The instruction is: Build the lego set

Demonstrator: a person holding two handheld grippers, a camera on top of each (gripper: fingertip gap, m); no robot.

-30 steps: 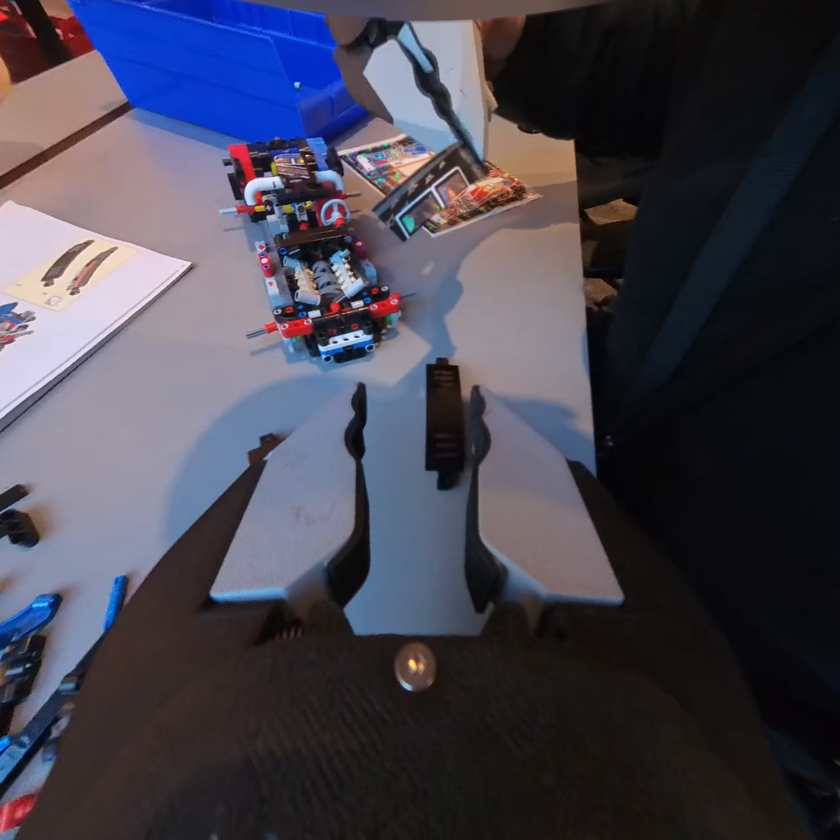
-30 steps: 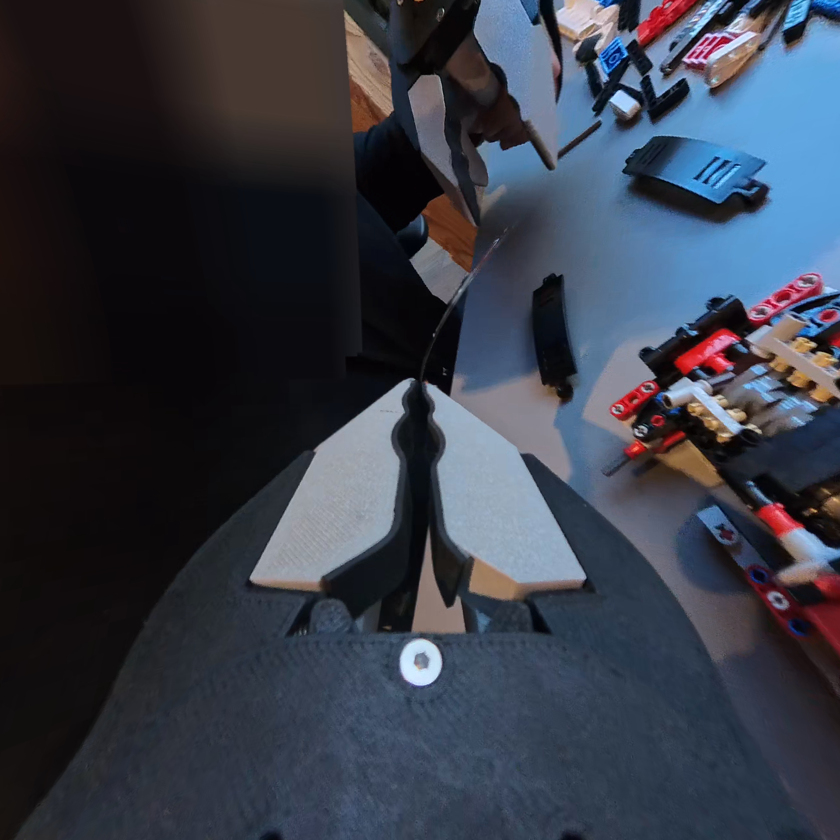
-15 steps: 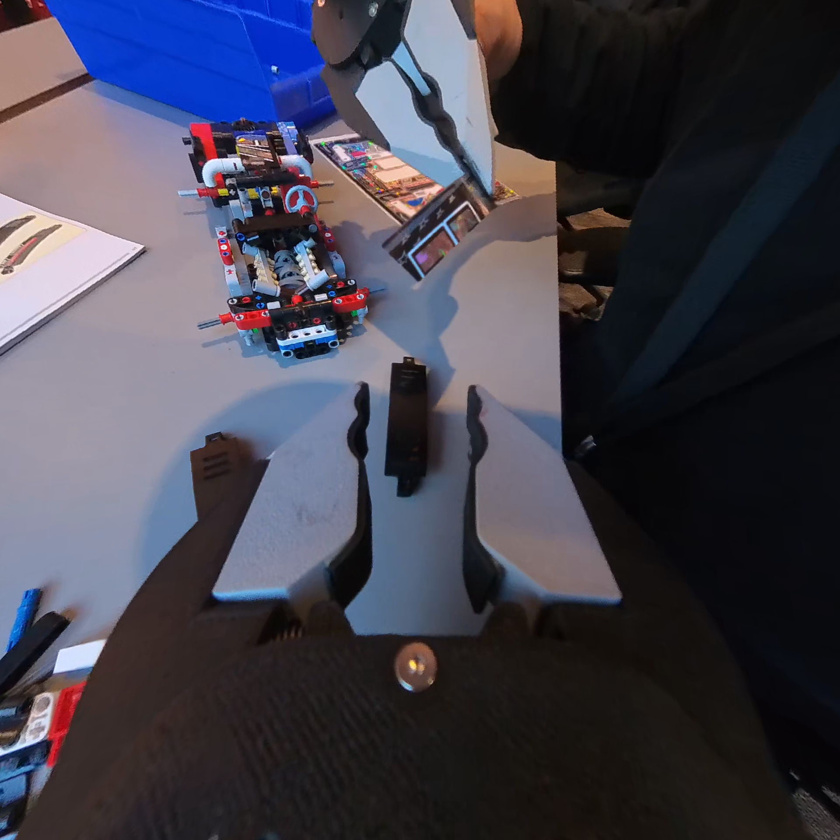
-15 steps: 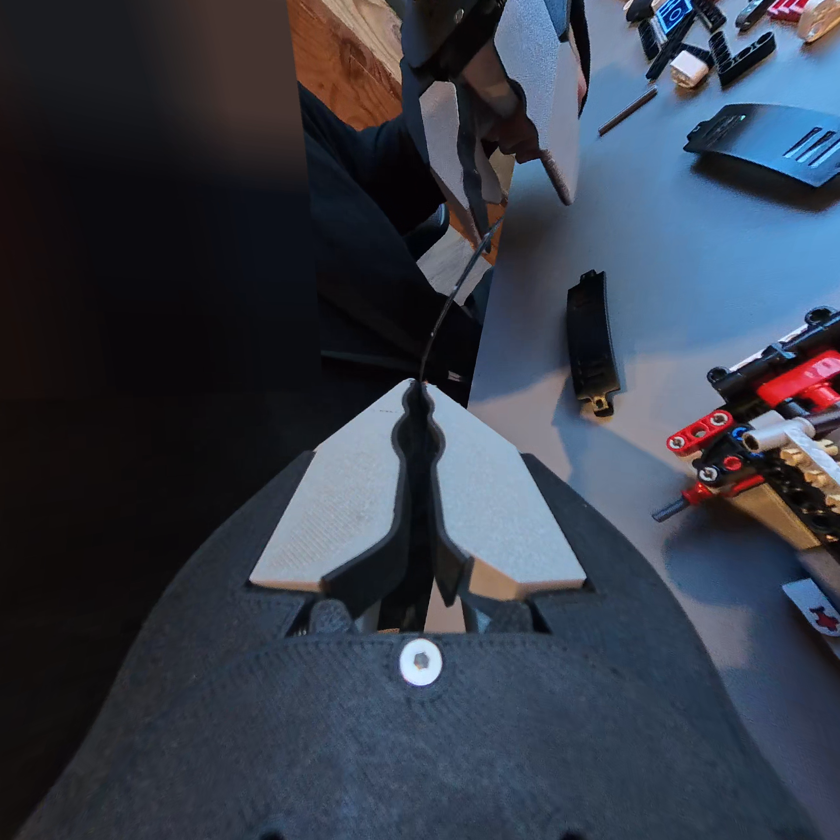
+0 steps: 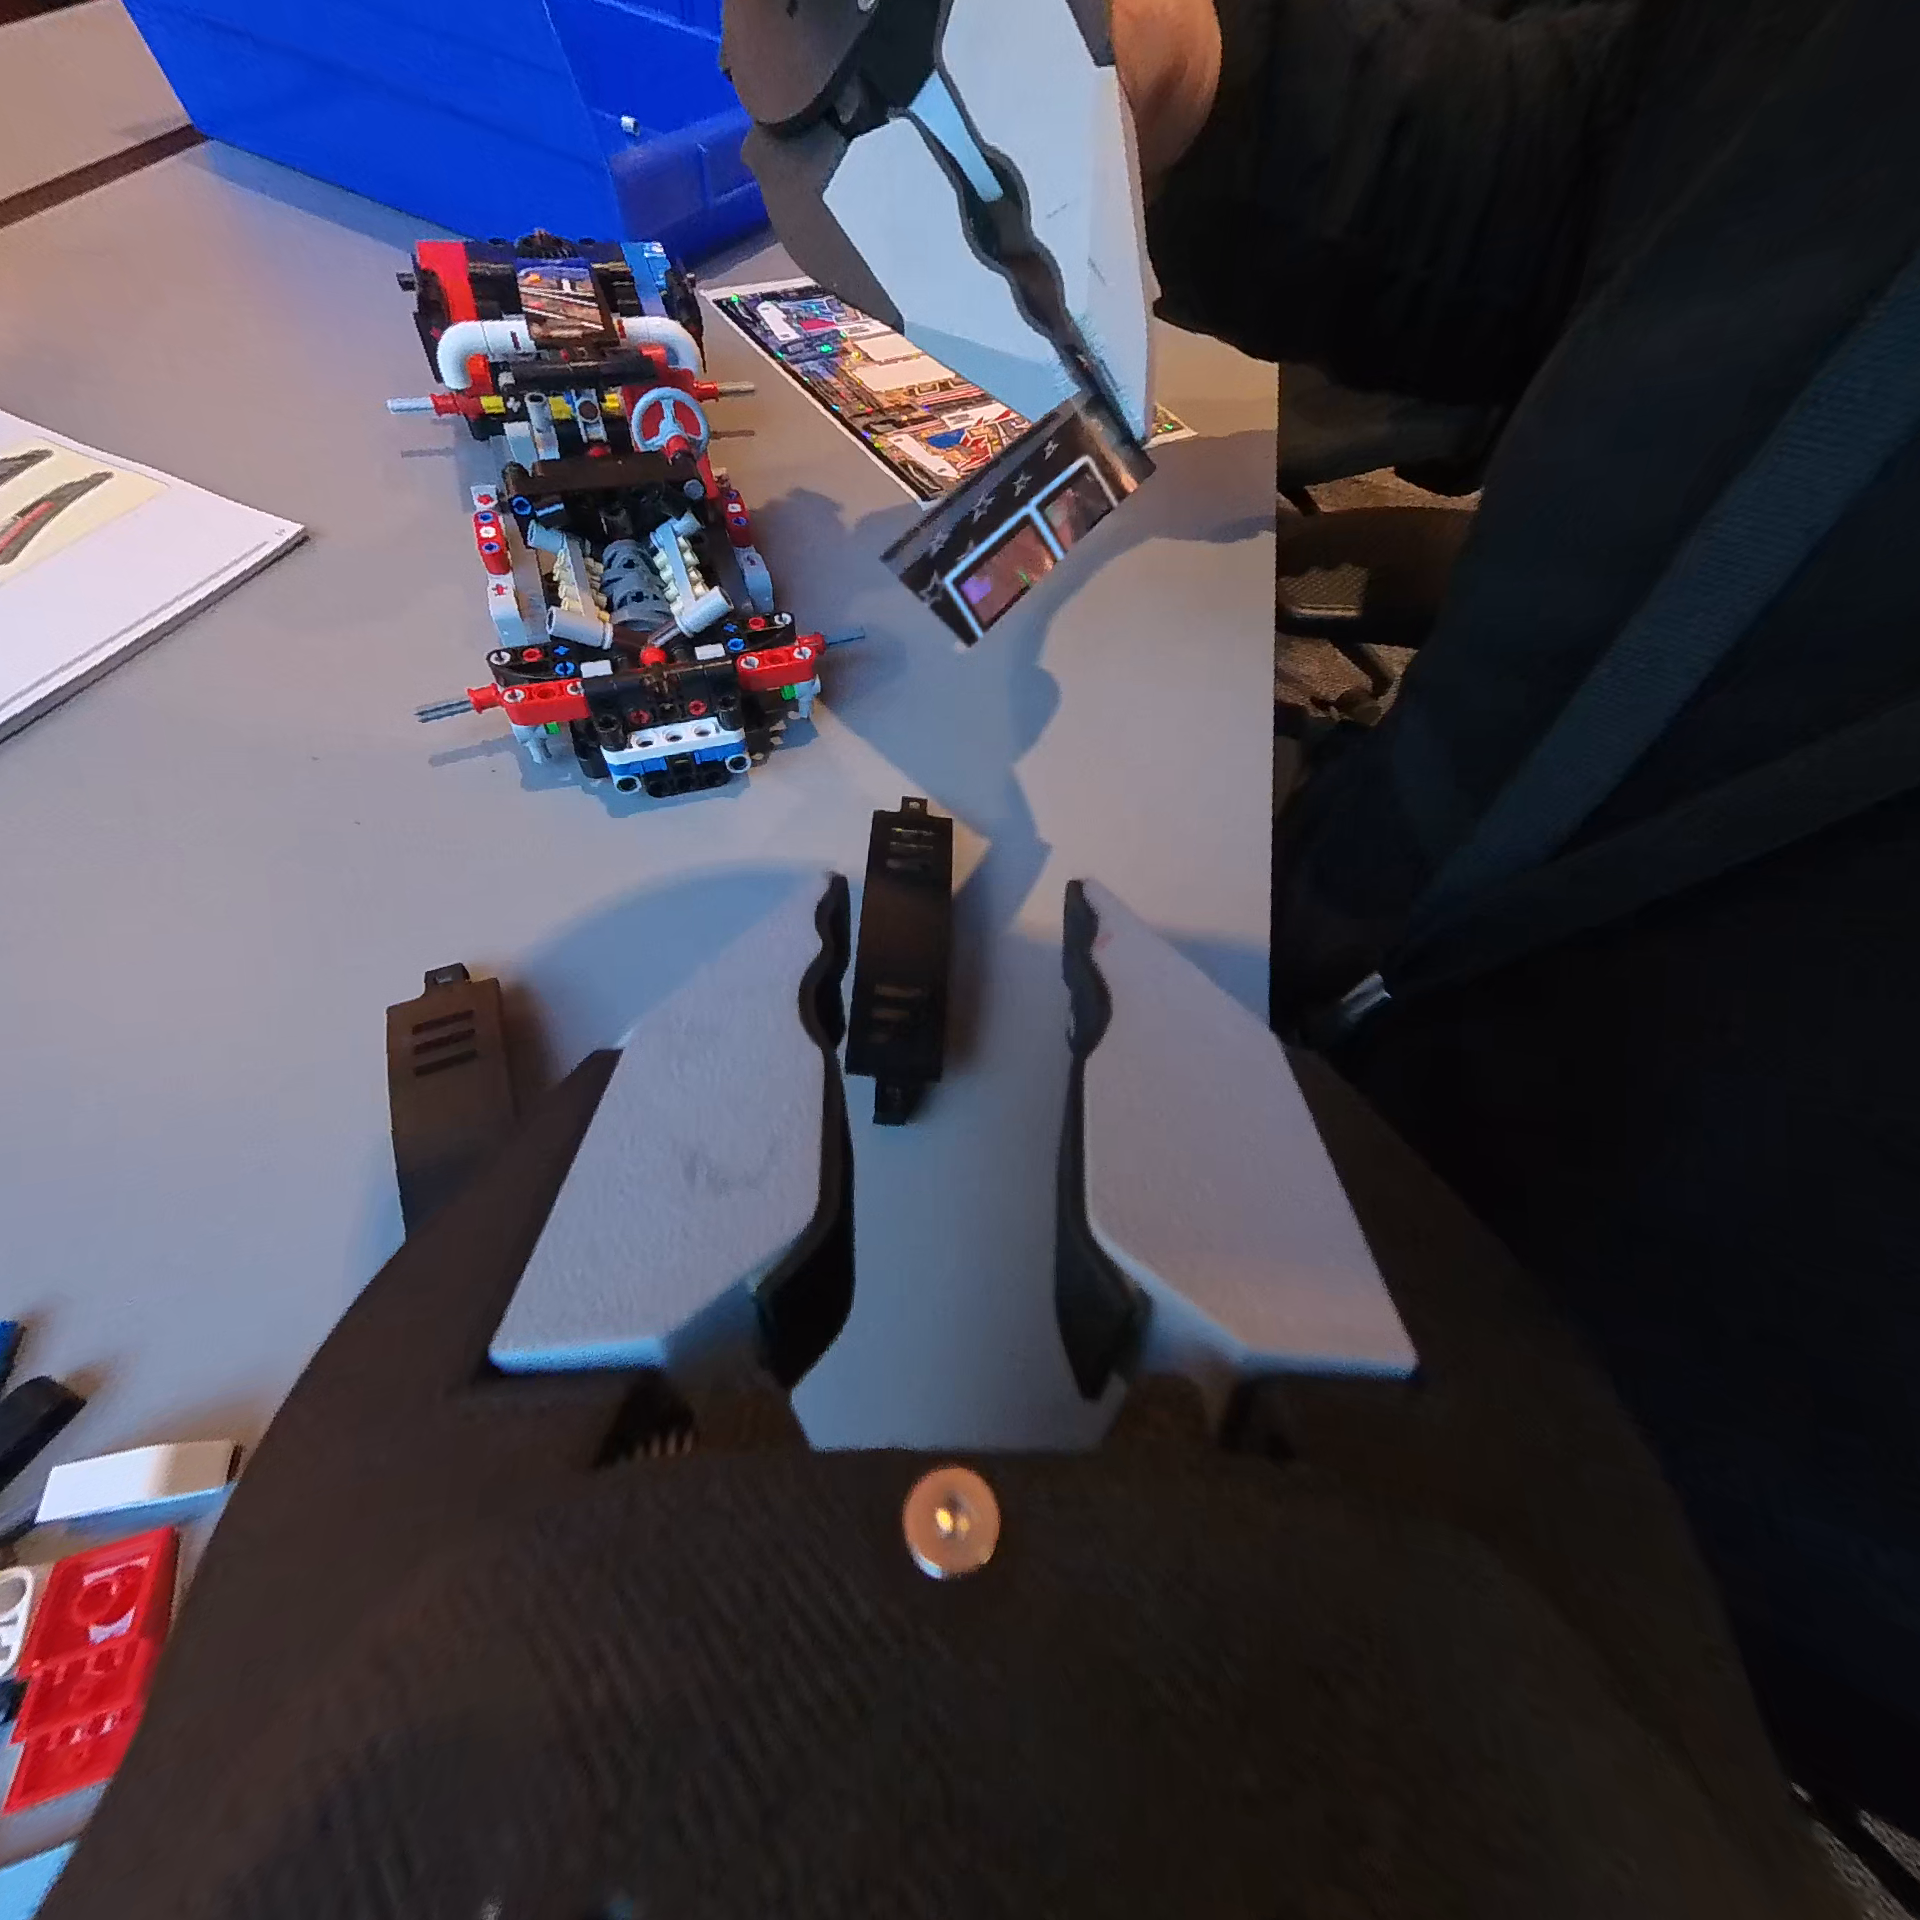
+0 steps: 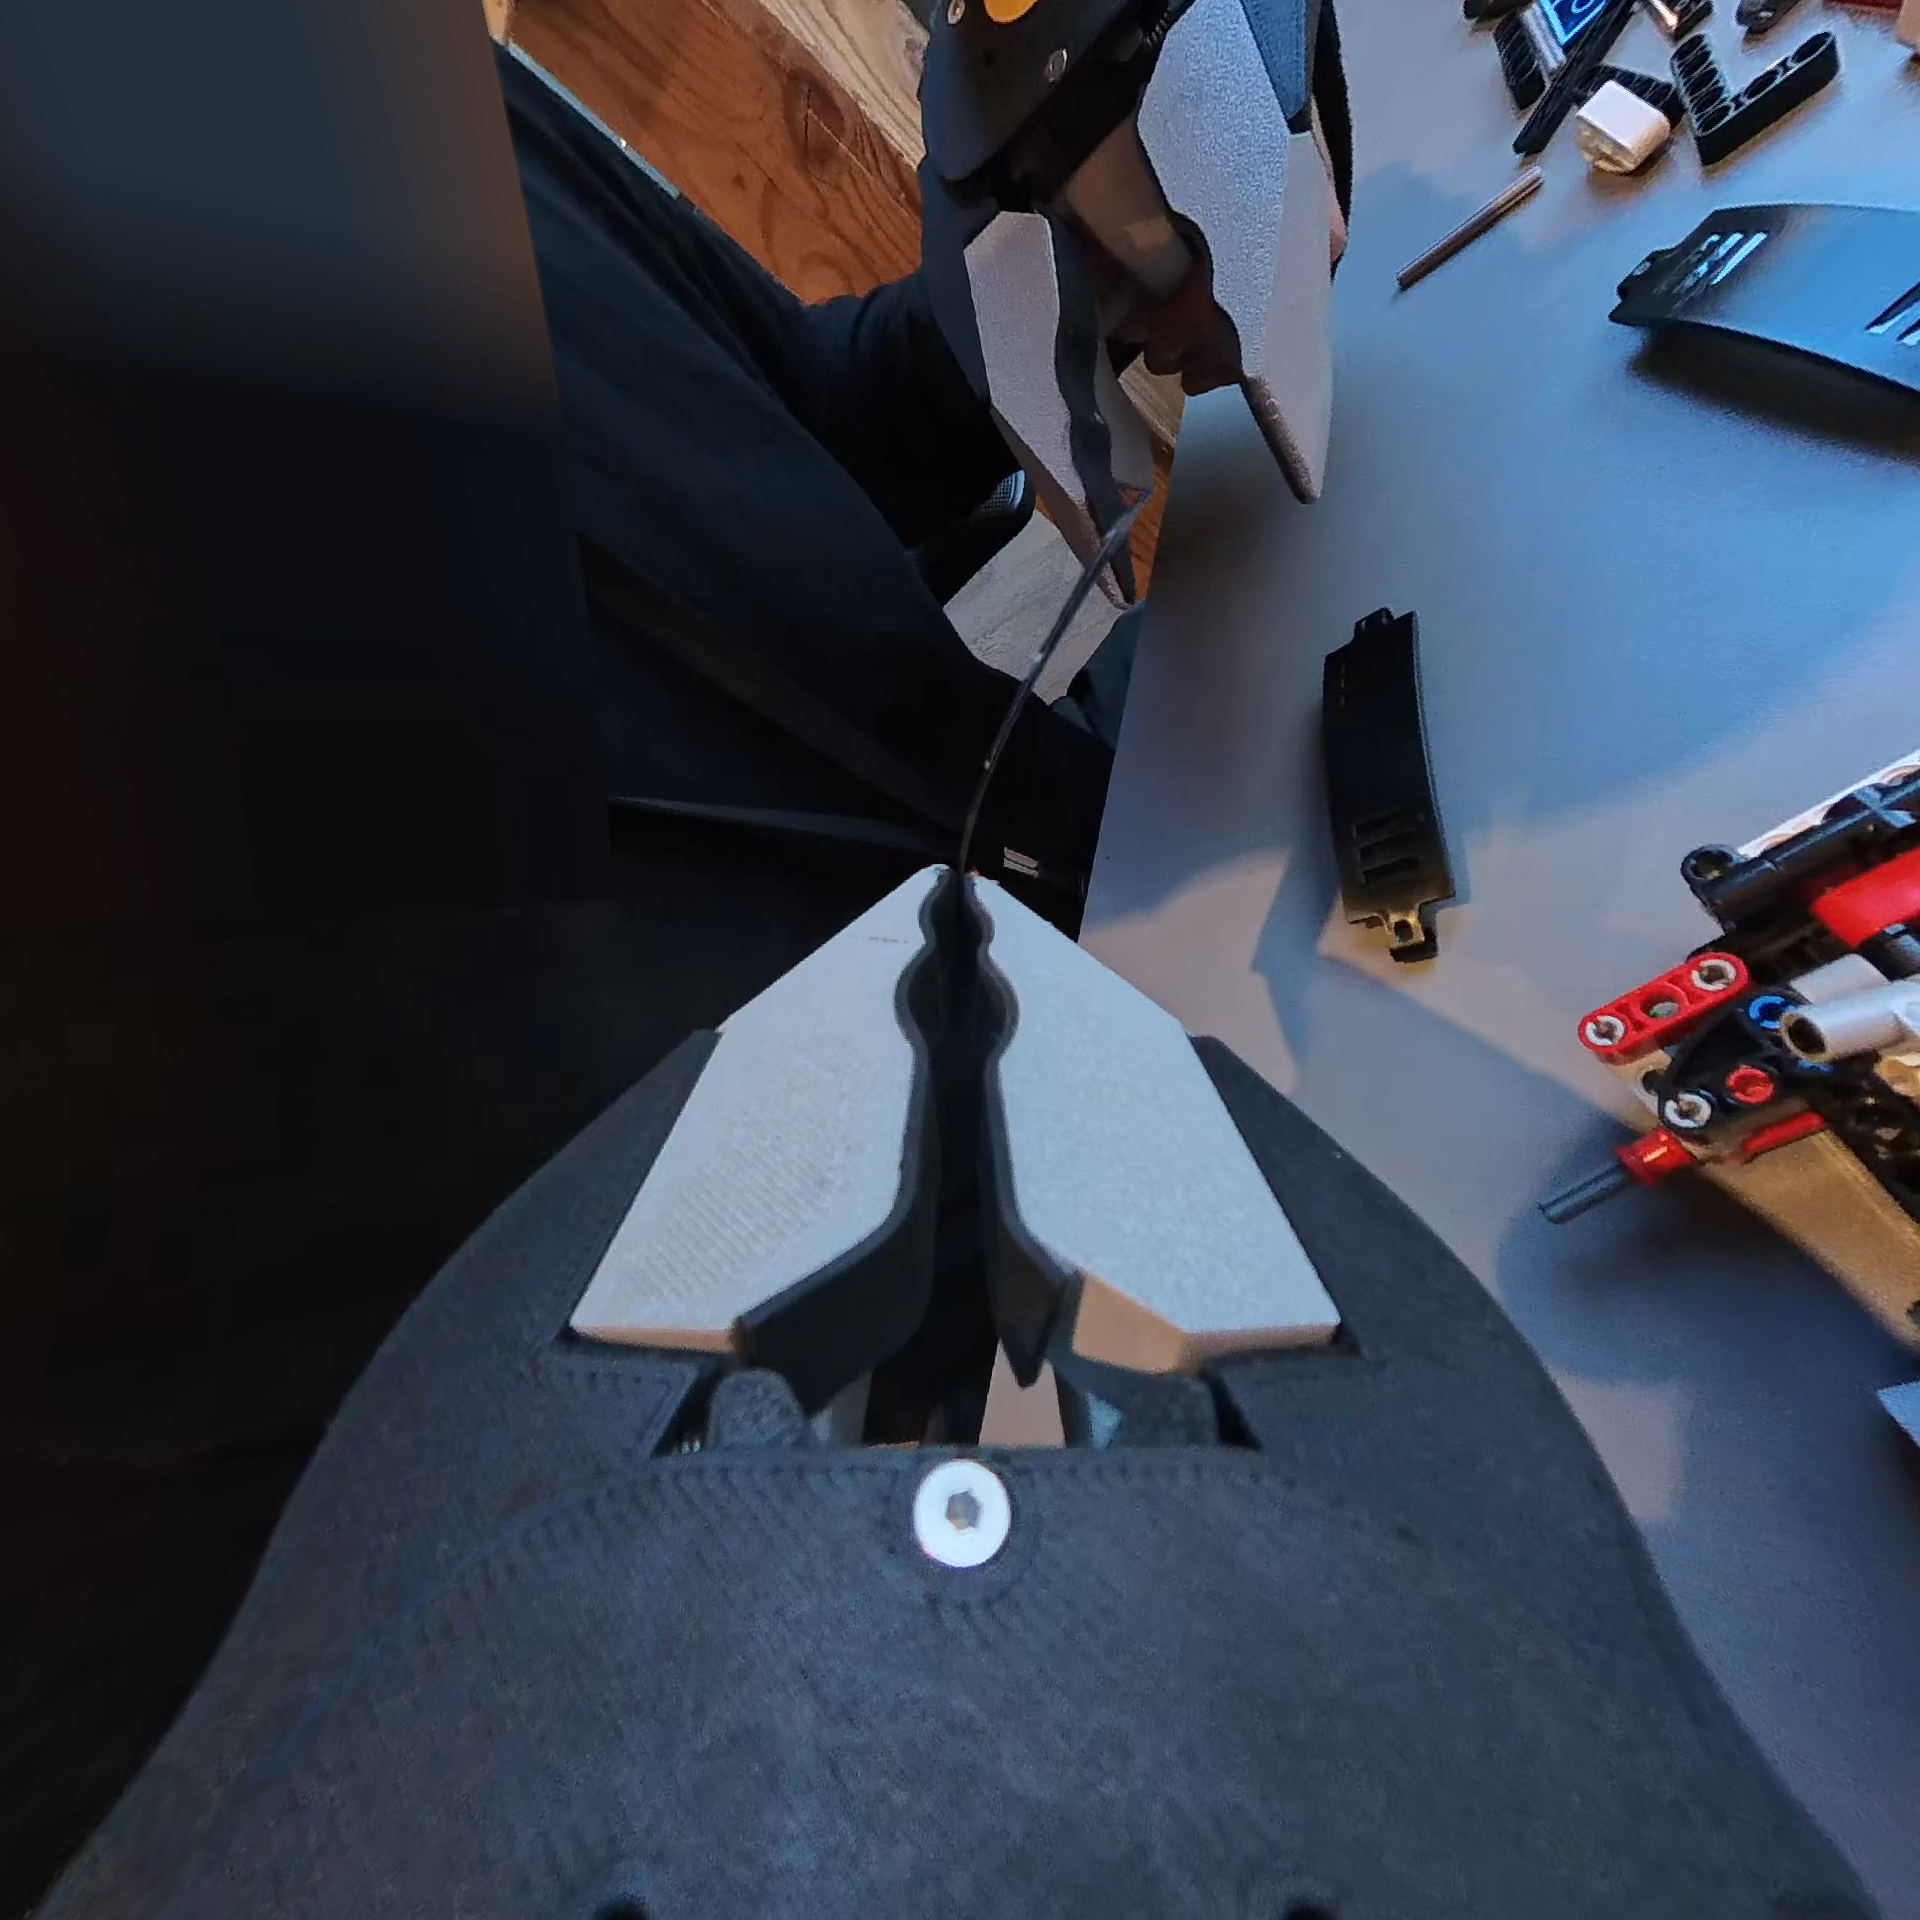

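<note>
Your left gripper (image 5: 948,935): fingers spread, straddling black curved panel (image 5: 900,956) flat on table (image 5: 260,883), likely to steady it. Right gripper (image 6: 956,883): fingers pinched on sticker (image 5: 1023,540), held aloft near panel. Chassis (image 5: 613,540) beyond.

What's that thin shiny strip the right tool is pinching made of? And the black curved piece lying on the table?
The strip looks like a flexible foil sticker: it bends, seen edge-on it is hair-thin, and its panels glint with rainbow colours. The black curved piece looks like rigid moulded plastic with a dull satin finish, with crisp slots and a small tab.
</note>
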